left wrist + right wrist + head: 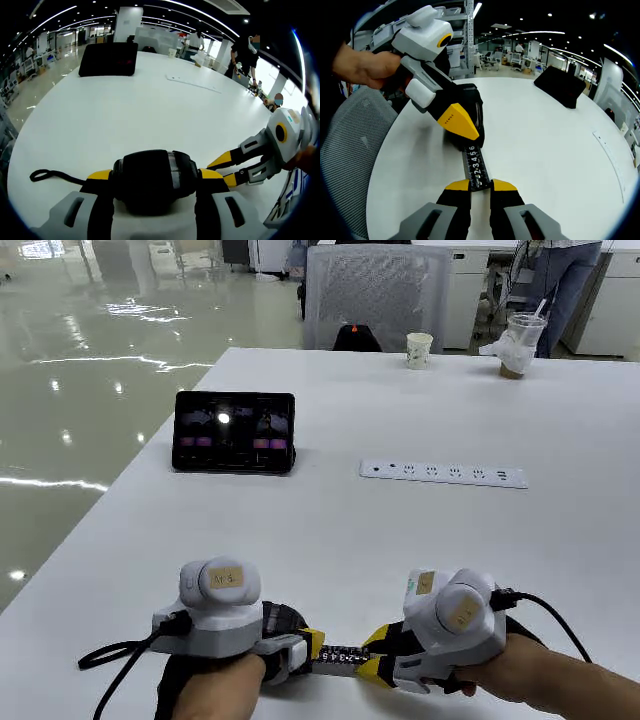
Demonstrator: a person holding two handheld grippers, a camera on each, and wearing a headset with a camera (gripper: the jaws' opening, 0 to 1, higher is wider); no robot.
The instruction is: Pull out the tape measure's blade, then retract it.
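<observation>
**A:** Right gripper view checked: blade (476, 167) was pinched at its tip by the right gripper (481, 186), jaws closed on it. Case?

**B:** Tape measure case (150, 172) was clamped by the left gripper (303, 644), low over the table (400, 420), near its front edge.

**A:** Axis?

**B:** Blade was run straight from case to right gripper, with a short length out. The pull was judged to be needed along that line, with the grippers drawn apart sideways.

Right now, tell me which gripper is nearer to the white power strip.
Right. The right gripper, pinching the blade, sits in front of the left end of the power strip; the left gripper, clamping the tape measure case, is farther left.
</observation>
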